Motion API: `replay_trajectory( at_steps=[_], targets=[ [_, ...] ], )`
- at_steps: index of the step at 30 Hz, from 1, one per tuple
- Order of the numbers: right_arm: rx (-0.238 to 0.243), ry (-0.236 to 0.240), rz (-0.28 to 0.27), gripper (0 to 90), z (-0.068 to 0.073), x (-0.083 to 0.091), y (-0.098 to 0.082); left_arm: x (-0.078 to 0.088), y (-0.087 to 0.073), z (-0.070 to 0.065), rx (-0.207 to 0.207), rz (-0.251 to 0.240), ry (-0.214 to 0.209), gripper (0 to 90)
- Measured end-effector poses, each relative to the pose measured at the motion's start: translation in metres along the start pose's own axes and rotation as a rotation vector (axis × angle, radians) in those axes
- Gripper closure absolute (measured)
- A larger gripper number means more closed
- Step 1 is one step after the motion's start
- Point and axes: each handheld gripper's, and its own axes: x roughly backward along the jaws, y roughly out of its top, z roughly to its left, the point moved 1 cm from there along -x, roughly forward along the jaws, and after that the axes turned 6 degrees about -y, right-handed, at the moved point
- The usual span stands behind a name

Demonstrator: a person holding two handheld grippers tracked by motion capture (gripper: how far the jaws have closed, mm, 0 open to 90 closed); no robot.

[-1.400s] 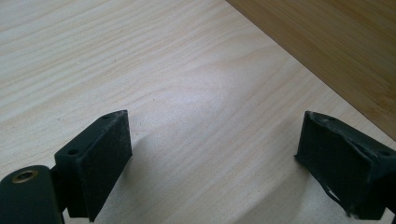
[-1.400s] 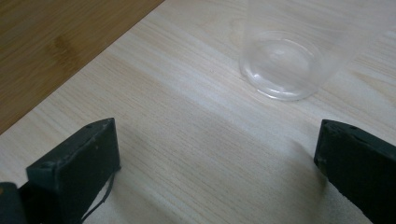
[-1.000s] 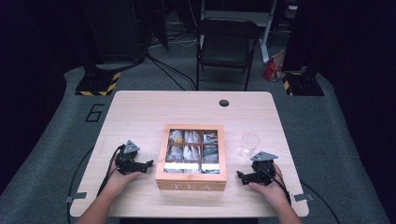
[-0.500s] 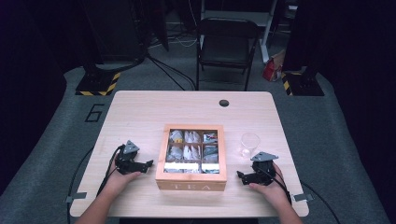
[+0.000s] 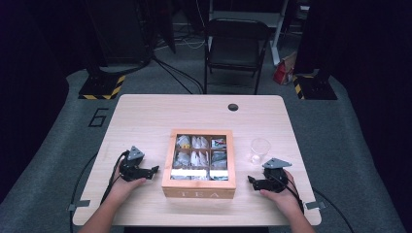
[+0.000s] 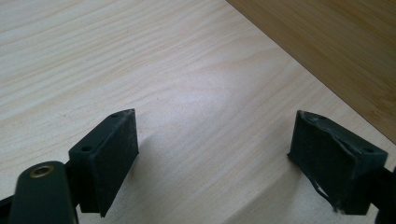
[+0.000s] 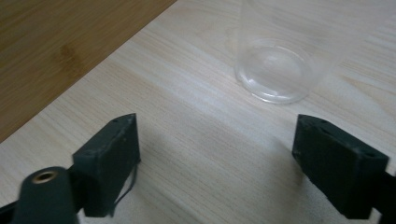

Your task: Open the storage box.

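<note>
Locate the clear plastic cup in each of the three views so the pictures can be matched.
High view: the clear plastic cup stands on the table right of the wooden tea box, just beyond the right tongs.
Left gripper view: not in this picture.
Right gripper view: the cup is at upper right, ahead of the open jaws.
Shared landmark: the tea box's wooden side, upper right in the left gripper view, upper left in the right gripper view.

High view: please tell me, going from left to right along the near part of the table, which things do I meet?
left gripper → wooden tea box → clear plastic cup → right gripper
</note>
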Motion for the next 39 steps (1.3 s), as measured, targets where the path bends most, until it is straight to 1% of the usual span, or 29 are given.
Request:
replay_trajectory(
  at_steps=[1, 3, 4, 5, 6, 7, 8, 9, 10, 11, 12, 14, 15, 17, 19, 20, 22, 23, 24, 25, 26, 29, 32, 33, 35, 36, 37, 38, 39],
  targets=[
    [-0.004, -0.001, 0.002, 17.9, 0.0, 0.0, 0.0, 0.0, 0.0, 0.0, 0.001, 0.003, -0.001, 15.7],
    [-0.009, 0.002, 0.007, 23.9, 0.001, 0.002, 0.001, 0.001, 0.001, 0.0, -0.002, 0.001, 0.01, 18.3],
    [-0.009, 0.002, 0.007, 23.9, 0.001, 0.002, 0.001, 0.001, 0.001, 0.0, -0.002, 0.001, 0.01, 20.4],
    [-0.005, 0.001, 0.007, 28.9, 0.0, 0.003, 0.002, 0.002, 0.001, 0.001, 0.0, 0.004, 0.006, 23.4],
    [-0.008, -0.001, 0.013, 30.9, 0.0, 0.003, 0.002, 0.003, 0.001, 0.001, -0.004, 0.01, 0.008, 25.6],
    [-0.005, -0.001, 0.016, 31.9, 0.0, 0.004, 0.002, 0.004, 0.002, 0.002, -0.007, 0.02, 0.002, 25.7],
    [0.001, 0.0, 0.019, 32.6, 0.0, 0.005, 0.003, 0.004, 0.002, 0.001, 0.005, 0.011, 0.001, 26.0],
    [-0.003, 0.004, 0.023, 33.5, 0.002, 0.005, 0.003, 0.005, 0.003, 0.001, 0.005, 0.007, -0.002, 26.5],
    [-0.001, 0.008, 0.028, 34.1, 0.002, 0.006, 0.003, 0.007, 0.004, 0.0, 0.004, 0.004, -0.003, 27.0],
    [0.016, 0.004, 0.031, 34.2, 0.002, 0.006, 0.004, 0.009, 0.004, 0.0, 0.0, 0.003, -0.003, 27.4],
    [0.013, -0.009, 0.031, 34.4, 0.003, 0.007, 0.004, 0.01, 0.005, -0.002, 0.021, -0.014, -0.009, 27.6],
    [0.016, -0.011, 0.025, 34.9, 0.003, 0.007, 0.005, 0.012, 0.006, -0.003, 0.021, -0.02, -0.013, 29.6],
    [0.021, -0.015, 0.026, 36.2, 0.004, 0.01, 0.006, 0.015, 0.008, -0.005, 0.033, -0.018, -0.023, 30.6],
    [0.023, -0.008, 0.019, 38.4, 0.004, 0.014, 0.008, 0.017, 0.009, -0.007, 0.052, -0.024, -0.033, 31.3],
    [0.02, -0.006, 0.014, 39.0, 0.005, 0.016, 0.008, 0.018, 0.01, -0.008, 0.06, -0.03, -0.038, 31.6],
    [0.014, -0.013, 0.012, 39.5, 0.006, 0.019, 0.01, 0.02, 0.01, -0.008, 0.069, -0.02, -0.048, 32.3],
    [0.014, -0.009, 0.001, 40.0, 0.007, 0.022, 0.012, 0.021, 0.011, -0.009, 0.082, -0.016, -0.054, 32.6],
    [0.02, -0.004, -0.006, 40.3, 0.007, 0.023, 0.012, 0.022, 0.012, -0.01, 0.081, -0.016, -0.053, 33.2],
    [0.017, -0.01, -0.01, 40.5, 0.008, 0.025, 0.013, 0.022, 0.012, -0.01, 0.079, -0.022, -0.051, 33.6],
    [0.016, -0.001, -0.008, 41.1, 0.009, 0.026, 0.014, 0.024, 0.013, -0.011, 0.081, -0.013, -0.058, 34.2],
    [0.025, 0.004, -0.01, 41.6, 0.01, 0.027, 0.015, 0.025, 0.013, -0.011, 0.091, -0.025, -0.06, 34.8],
    [0.029, 0.009, -0.02, 42.5, 0.011, 0.03, 0.017, 0.028, 0.014, -0.012, 0.099, -0.025, -0.07, 36.4],
    [0.031, 0.012, -0.022, 42.7, 0.012, 0.031, 0.018, 0.029, 0.014, -0.013, 0.095, -0.027, -0.067, 36.6],
    [0.026, 0.011, -0.014, 42.8, 0.013, 0.033, 0.019, 0.031, 0.015, -0.014, 0.095, -0.017, -0.076, 37.2],
    [0.026, 0.017, -0.015, 43.5, 0.014, 0.035, 0.021, 0.031, 0.016, -0.015, 0.084, -0.022, -0.071, 37.8],
    [0.026, 0.018, -0.022, 43.8, 0.014, 0.036, 0.021, 0.032, 0.017, -0.016, 0.085, -0.022, -0.074, 37.9],
    [0.03, 0.017, -0.015, 44.1, 0.014, 0.038, 0.022, 0.034, 0.018, -0.016, 0.081, -0.018, -0.078, 38.5],
    [0.019, 0.021, -0.014, 44.5, 0.015, 0.04, 0.022, 0.035, 0.019, -0.017, 0.07, -0.013, -0.077, 38.7],
    [0.023, 0.027, -0.016, 44.5, 0.014, 0.042, 0.023, 0.035, 0.019, -0.018, 0.07, -0.017, -0.074, 38.8]
  ],
)
